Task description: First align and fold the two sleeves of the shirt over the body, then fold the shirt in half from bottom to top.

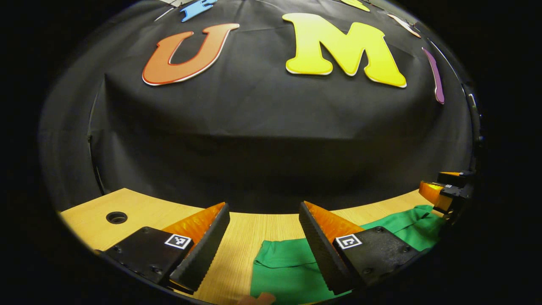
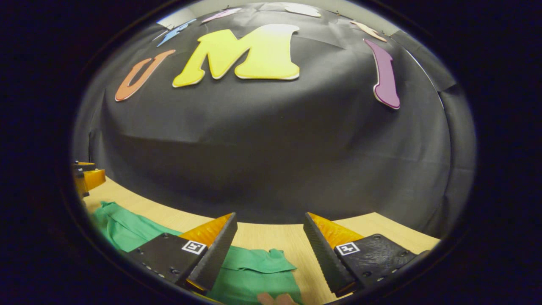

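Observation:
A green shirt [image 1: 288, 267] lies flat on the wooden table [image 1: 139, 207]. In the left gripper view my left gripper [image 1: 264, 212] stands open above the table, one sleeve end of the shirt lying under its right finger. The right gripper [image 1: 444, 190] shows at the far right edge of that view, over the shirt's other side. In the right gripper view my right gripper [image 2: 269, 220] is open too, with the other sleeve end of the green shirt [image 2: 254, 267] beneath and between its fingers. The left gripper [image 2: 87, 178] shows at the left edge there.
A round hole [image 1: 116, 217] is cut in the table [image 2: 381, 228] near its left end. The black cloth wall [image 1: 271, 140] rises right behind the table's far edge. A fingertip [image 1: 258, 299] peeks in at the bottom of the left gripper view.

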